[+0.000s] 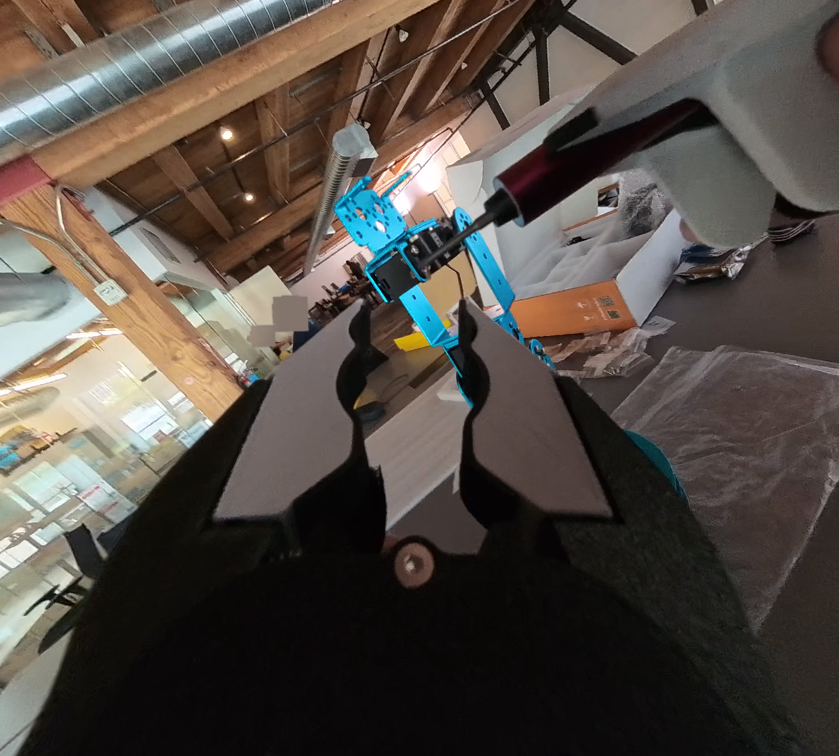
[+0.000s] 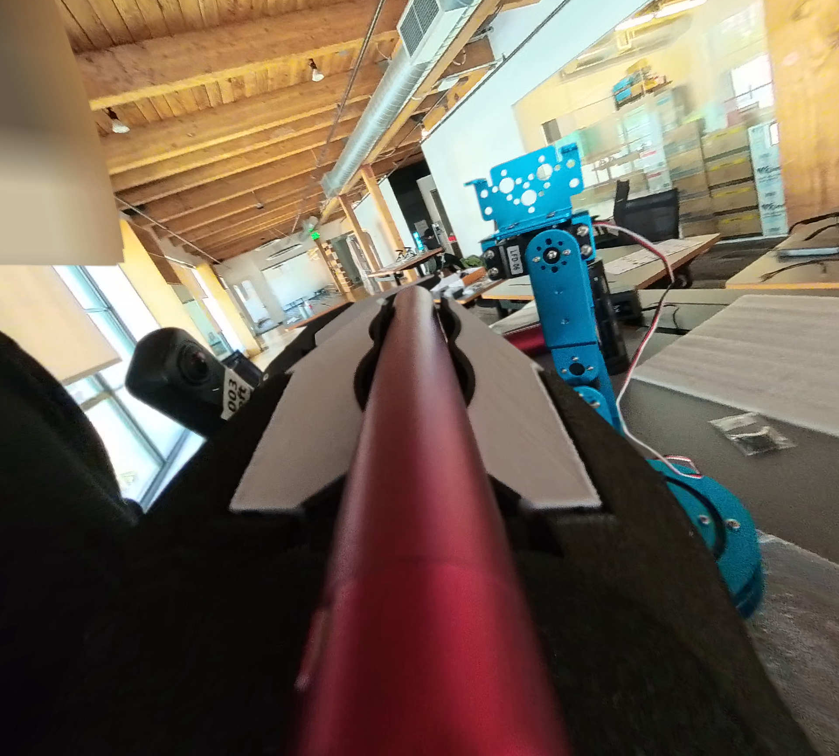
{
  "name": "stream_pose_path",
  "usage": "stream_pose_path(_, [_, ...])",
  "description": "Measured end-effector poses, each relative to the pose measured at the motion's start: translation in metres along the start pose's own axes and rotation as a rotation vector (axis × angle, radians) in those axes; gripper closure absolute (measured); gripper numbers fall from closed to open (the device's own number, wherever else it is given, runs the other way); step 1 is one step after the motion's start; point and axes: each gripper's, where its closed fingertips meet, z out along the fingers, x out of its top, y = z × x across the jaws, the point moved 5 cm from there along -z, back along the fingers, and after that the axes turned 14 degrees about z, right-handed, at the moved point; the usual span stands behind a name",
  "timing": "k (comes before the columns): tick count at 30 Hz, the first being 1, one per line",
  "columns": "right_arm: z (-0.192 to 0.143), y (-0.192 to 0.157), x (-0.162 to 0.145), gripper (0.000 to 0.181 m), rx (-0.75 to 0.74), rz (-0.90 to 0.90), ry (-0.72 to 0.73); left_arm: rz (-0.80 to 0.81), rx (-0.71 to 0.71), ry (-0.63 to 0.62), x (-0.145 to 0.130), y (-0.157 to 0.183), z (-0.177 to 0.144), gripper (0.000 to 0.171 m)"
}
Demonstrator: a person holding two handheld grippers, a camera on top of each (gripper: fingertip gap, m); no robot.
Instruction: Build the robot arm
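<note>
Your right tool (image 2: 415, 303) tilts upward, pinching a red screwdriver (image 2: 422, 507); its tip touches the blue robot arm (image 1: 399, 276) at twelve o'clock of your spread left tool (image 1: 411, 312).

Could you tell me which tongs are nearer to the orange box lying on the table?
Probably the left. The left tongs hang open beside the blue servo arm, the orange box just beyond. The right tongs grip the red screwdriver higher up.
</note>
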Motion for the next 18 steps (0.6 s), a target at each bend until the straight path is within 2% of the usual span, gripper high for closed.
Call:
stream_pose_path(4, [0.004,-0.001,-0.006,0.159,0.015,0.043,-0.021,0.001,0.018,0.015,0.006,-0.001,-0.006,0.137])
stream_pose_path(18, [0.006,-0.002,-0.007,0.159,0.048,0.078,-0.031,-0.035,0.023,0.026,0.006,-0.004,-0.013,0.169])
